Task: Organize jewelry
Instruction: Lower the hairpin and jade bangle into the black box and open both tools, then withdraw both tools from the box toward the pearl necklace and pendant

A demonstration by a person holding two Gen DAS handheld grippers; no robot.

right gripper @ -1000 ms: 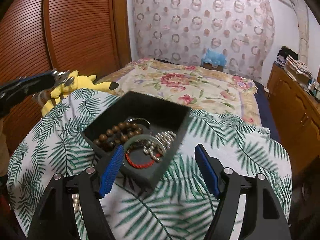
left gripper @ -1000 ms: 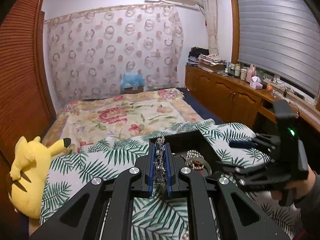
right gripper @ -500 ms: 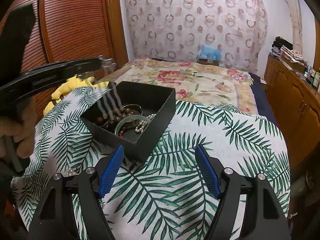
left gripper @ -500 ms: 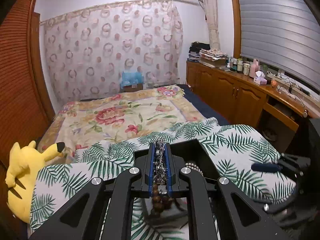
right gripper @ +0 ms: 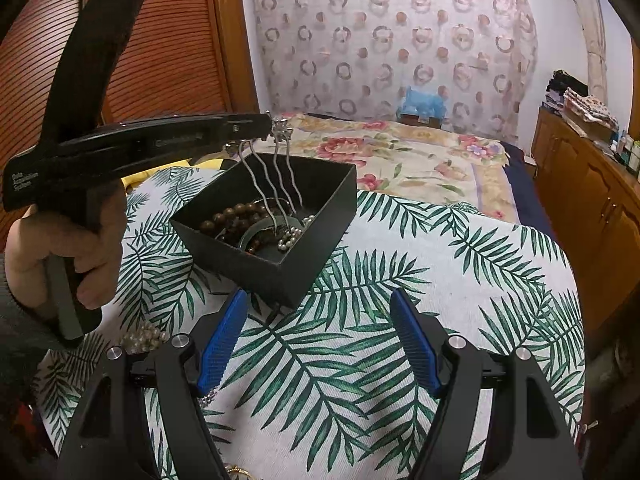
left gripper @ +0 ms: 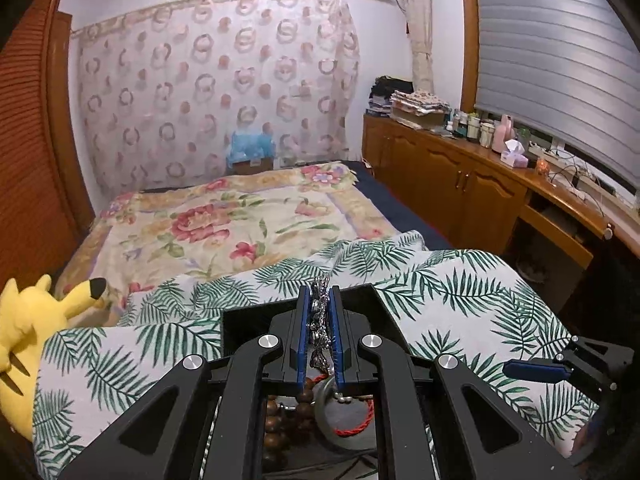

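Silver chain: the silver chain hangs in strands from the left gripper, its ends reaching down into the black box.
Left jaws: pressed together, pinching the chain between blue pads.
Right jaws: the right gripper is spread wide, holding nothing, at 6 o'clock of the box.
Box contents: brown beads, pearls, a green bangle.
Around: leaf-print cloth on the tabletop; loose pearl strand at 8 o'clock of the box; yellow plush.

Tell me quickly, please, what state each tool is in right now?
Left tool: shut on the silver hair comb, its prongs hanging over the black jewelry box.
Right tool: open, holding nothing.
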